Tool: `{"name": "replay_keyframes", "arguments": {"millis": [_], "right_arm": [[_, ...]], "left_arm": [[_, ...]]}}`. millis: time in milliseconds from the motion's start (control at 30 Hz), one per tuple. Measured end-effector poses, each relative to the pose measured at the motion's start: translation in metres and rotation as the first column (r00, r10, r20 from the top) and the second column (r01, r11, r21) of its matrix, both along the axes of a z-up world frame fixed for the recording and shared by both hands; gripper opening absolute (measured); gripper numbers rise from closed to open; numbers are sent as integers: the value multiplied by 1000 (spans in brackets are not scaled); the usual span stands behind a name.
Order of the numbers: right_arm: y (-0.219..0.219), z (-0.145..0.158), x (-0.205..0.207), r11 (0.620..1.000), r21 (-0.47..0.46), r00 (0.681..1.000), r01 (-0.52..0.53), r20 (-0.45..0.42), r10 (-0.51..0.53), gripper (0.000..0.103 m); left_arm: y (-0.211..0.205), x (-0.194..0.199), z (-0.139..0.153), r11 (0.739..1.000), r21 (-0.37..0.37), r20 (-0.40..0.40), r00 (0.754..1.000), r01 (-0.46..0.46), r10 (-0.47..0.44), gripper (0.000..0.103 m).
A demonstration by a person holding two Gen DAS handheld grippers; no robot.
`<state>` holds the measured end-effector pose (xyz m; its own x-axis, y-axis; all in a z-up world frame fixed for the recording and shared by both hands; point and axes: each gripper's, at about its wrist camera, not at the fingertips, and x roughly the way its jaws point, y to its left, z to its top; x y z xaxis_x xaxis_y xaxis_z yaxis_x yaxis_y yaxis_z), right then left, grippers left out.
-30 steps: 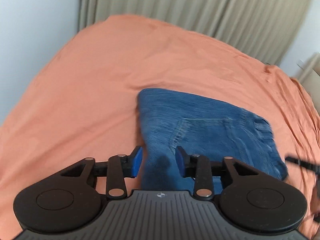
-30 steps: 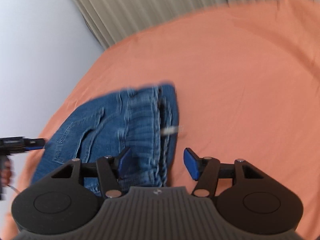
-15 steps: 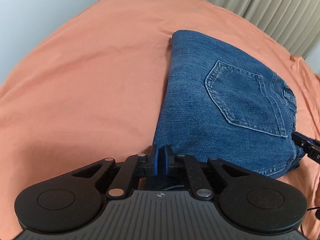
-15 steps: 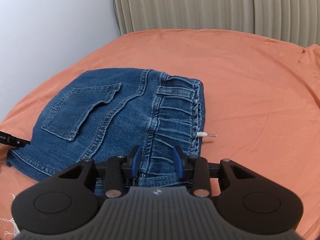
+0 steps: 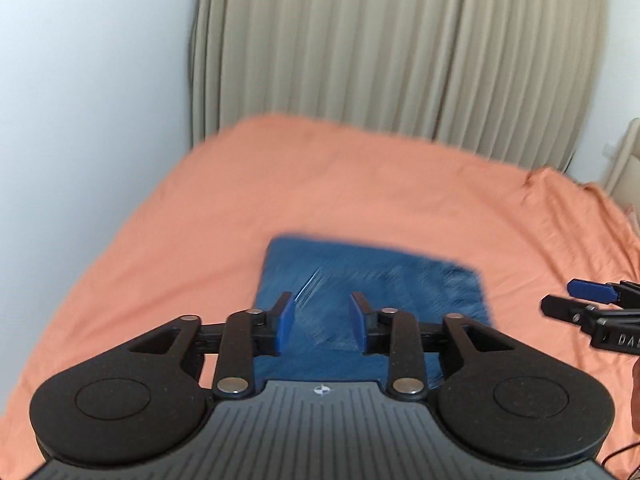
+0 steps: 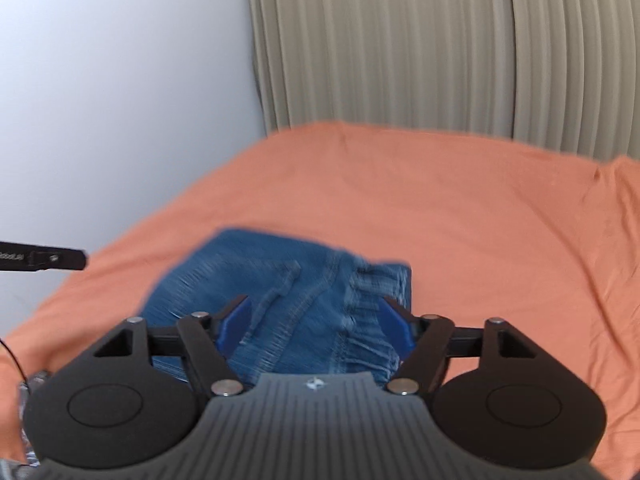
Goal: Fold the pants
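The left gripper (image 5: 320,328), jaws just opened partway with nothing between them, hangs above the folded jeans (image 5: 372,296) lying mid-bed on the orange sheet (image 5: 200,220). The denim looks soft, fairly heavy and grippy; the doubled near edge seems best to pinch. Its long axis runs left-right, waistband rightward. The right gripper (image 6: 316,328), jaws just opened wide, holds nothing.
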<state>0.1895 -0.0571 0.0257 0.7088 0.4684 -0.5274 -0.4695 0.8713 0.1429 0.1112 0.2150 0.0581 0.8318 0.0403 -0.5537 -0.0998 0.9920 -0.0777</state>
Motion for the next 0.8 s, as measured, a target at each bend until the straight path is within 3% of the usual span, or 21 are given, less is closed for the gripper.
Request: {"name": "replay_keyframes", "arguments": {"millis": [100,167,233,333,567,800], "right_arm": [[-9,30,-34,1000,26,998,-5,64,3,77],[-16,45,-57,999,43,995,-3,101,-1,81],[-25,57,-81,998,58,991,7,131,-14,81],[-38,65,-116,997,70,985,38,166,-49,81],[-70,53,-172,984,102,973,149,161,-164,81],[-73,15,-181,977,81,975,198,89,-205,81]], "left_arm": [[-32,-29,24,998,62,87,996,-8,2,48],[-52,-47,37,995,102,115,993,-17,6,68],[-76,-62,44,991,136,120,993,-11,-6,74],[-103,-83,44,986,161,95,995,-38,23,92],[-145,-106,16,985,171,57,998,-30,20,92],[-152,-113,-18,991,129,-1,999,-40,41,92]]}}
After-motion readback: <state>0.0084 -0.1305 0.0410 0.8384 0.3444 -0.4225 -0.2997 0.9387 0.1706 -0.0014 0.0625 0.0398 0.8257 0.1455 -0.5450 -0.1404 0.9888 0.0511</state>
